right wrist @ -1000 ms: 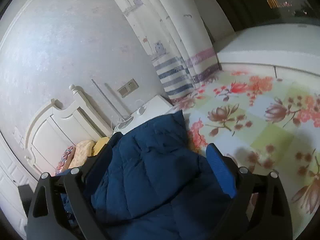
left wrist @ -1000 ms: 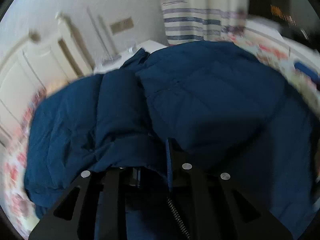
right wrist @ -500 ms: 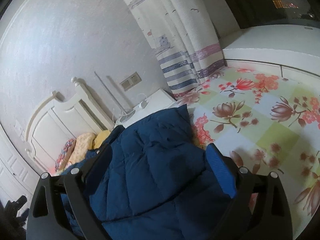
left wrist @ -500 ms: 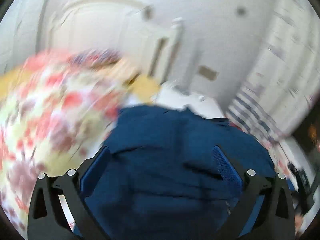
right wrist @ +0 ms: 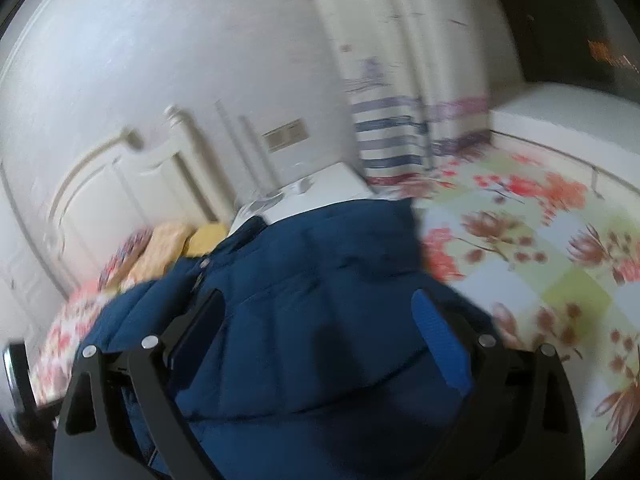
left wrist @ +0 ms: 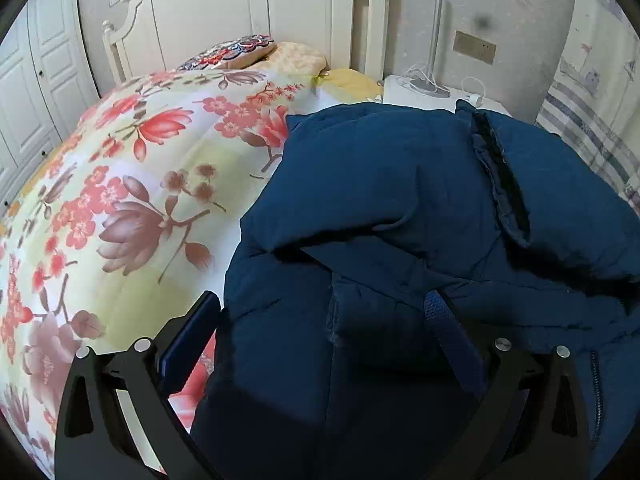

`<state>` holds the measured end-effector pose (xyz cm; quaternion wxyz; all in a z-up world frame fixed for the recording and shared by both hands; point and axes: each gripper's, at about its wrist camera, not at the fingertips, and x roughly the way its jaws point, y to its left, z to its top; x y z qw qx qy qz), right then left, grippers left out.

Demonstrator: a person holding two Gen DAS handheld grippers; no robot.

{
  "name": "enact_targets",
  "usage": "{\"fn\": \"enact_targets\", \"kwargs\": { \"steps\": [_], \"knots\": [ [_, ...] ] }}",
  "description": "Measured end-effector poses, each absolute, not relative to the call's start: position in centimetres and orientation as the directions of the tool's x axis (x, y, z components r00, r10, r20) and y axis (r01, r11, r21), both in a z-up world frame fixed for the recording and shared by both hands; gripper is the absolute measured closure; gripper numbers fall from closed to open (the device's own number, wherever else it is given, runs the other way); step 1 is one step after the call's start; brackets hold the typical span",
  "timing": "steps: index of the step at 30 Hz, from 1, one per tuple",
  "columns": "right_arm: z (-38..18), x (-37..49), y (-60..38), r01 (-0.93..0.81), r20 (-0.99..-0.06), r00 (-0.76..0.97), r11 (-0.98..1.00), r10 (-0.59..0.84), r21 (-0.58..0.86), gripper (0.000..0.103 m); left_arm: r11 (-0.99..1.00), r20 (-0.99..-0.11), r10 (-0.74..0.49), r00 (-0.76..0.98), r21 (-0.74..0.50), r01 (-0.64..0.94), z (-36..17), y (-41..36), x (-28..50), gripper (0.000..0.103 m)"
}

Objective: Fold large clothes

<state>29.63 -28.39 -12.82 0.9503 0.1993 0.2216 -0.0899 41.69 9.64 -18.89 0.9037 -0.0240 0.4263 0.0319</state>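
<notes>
A dark blue padded jacket (left wrist: 420, 208) lies bunched and partly folded on a floral bedspread (left wrist: 132, 184). It also shows in the right wrist view (right wrist: 320, 280), which is blurred. My left gripper (left wrist: 320, 312) is open, its jaws wide apart over the jacket's near edge. My right gripper (right wrist: 320, 312) is open too, its jaws spread over the jacket. Neither gripper holds any fabric.
A white headboard (left wrist: 256, 12) and pillows (left wrist: 256, 52) stand at the far end of the bed. A white nightstand (left wrist: 432, 92) with a lamp pole and cables sits beside it. A striped curtain (right wrist: 388, 136) hangs beyond the bedspread (right wrist: 540, 248).
My left gripper was shut on the jacket a second ago; it has opened, let go and swung left towards the headboard. My right gripper stayed open and is shifting over the jacket.
</notes>
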Motion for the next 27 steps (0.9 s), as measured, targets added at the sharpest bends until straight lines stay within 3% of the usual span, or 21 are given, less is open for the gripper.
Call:
{"fn": "enact_targets", "kwargs": {
  "steps": [5, 9, 15, 18, 21, 23, 25, 27],
  "knots": [
    [-11.0, 31.1, -19.3, 0.03, -0.477, 0.879, 0.999, -0.007, 0.04, 0.009, 0.995, -0.78, -0.007, 0.626, -0.067, -0.073, -19.3, 10.3, 41.7, 0.004],
    [-9.9, 32.3, -11.3, -0.133, -0.498, 0.867, 0.965, 0.002, -0.227, 0.009, 0.99, -0.784, -0.051, 0.618, -0.119, -0.069, -19.3, 10.9, 41.2, 0.004],
    [-9.8, 36.5, -4.3, -0.259, -0.566, 0.824, 0.873, -0.024, -0.414, 0.01, 0.988, -0.784, -0.068, 0.616, -0.14, -0.069, -19.4, 11.1, 41.0, 0.004],
    [-10.5, 38.8, -2.3, -0.297, -0.612, 0.789, 0.847, -0.043, -0.442, 0.014, 0.987, -0.785, -0.072, 0.615, -0.144, -0.069, -19.4, 11.1, 41.0, 0.004],
    [-11.3, 40.3, -1.8, -0.357, -0.659, 0.752, 0.834, -0.01, -0.42, 0.032, 0.986, -0.786, -0.077, 0.614, -0.15, -0.069, -19.4, 11.2, 41.0, 0.004],
    [-10.9, 40.3, -2.5, -0.379, -0.674, 0.737, 0.861, 0.058, -0.34, 0.091, 0.985, -0.785, -0.083, 0.614, -0.157, -0.068, -19.4, 11.2, 41.0, 0.004],
    [-8.8, 39.1, -4.5, -0.313, -0.604, 0.789, 0.921, 0.115, -0.233, 0.1, 0.985, -0.785, -0.085, 0.613, -0.159, -0.068, -19.4, 11.2, 41.0, 0.004],
    [-6.6, 37.5, -8.5, -0.242, -0.525, 0.829, 0.97, 0.194, -0.023, 0.101, 0.984, -0.785, -0.086, 0.614, -0.162, -0.069, -19.4, 11.2, 41.0, 0.004]
  ]
}}
